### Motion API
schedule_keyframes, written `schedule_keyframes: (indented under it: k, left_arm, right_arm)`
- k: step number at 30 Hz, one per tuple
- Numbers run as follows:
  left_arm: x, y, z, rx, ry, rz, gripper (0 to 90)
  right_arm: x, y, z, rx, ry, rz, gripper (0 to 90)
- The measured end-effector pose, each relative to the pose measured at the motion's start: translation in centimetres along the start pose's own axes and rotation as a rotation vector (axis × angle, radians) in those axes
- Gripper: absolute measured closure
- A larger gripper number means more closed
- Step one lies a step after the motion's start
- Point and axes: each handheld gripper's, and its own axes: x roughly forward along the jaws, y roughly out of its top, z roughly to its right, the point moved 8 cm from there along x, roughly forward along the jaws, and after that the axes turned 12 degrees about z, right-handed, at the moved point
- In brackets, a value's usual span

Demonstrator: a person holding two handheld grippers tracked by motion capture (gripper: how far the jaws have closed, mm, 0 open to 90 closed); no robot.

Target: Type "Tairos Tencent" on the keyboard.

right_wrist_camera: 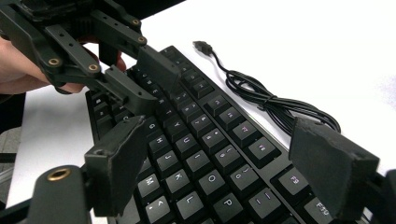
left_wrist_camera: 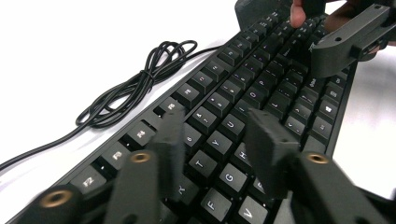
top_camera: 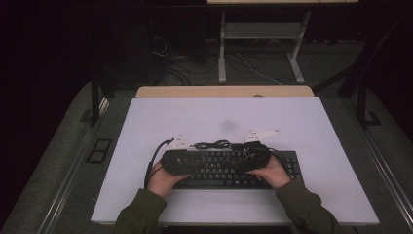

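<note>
Keyboard [top_camera: 229, 168], black and full-sized, is lying flat on the white counter [top_camera: 146, 126], toward its near edge and roughly centred. We are holding a tool in each hand and hovering both just above the keys. Our left tool [left_wrist_camera: 215, 140] is sitting over the left part of the board, its two jaws spread apart with nothing between them, above the T, Y and H keys. Our right tool [right_wrist_camera: 233, 163] is hanging over the right half, its jaws spread wider still and gripping nothing. In the right gripper view we are seeing the left tool beyond it, pointing down at the letter rows. A black cable [left_wrist_camera: 135, 86], bundled into loose loops with a tie, is resting on the counter just beyond the far edge of the keyboard; its plug [right_wrist_camera: 202, 45] is lying free on the white surface.
</note>
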Motion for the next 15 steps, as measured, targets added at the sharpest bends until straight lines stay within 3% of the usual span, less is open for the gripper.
schedule_keyframes:
  k: [8,15]
  left_arm:
    - [-1.3,0.2,-0.2,0.0,0.01,0.031,37.4]
    - [-2.9,0.1,-0.4,-0.004,0.018,0.06,29.3]
  right_arm:
    - [-0.9,0.3,0.2,-0.009,-0.006,0.019,18.7]
    - [-2.6,0.1,0.7,-0.005,-0.03,0.034,18.7]
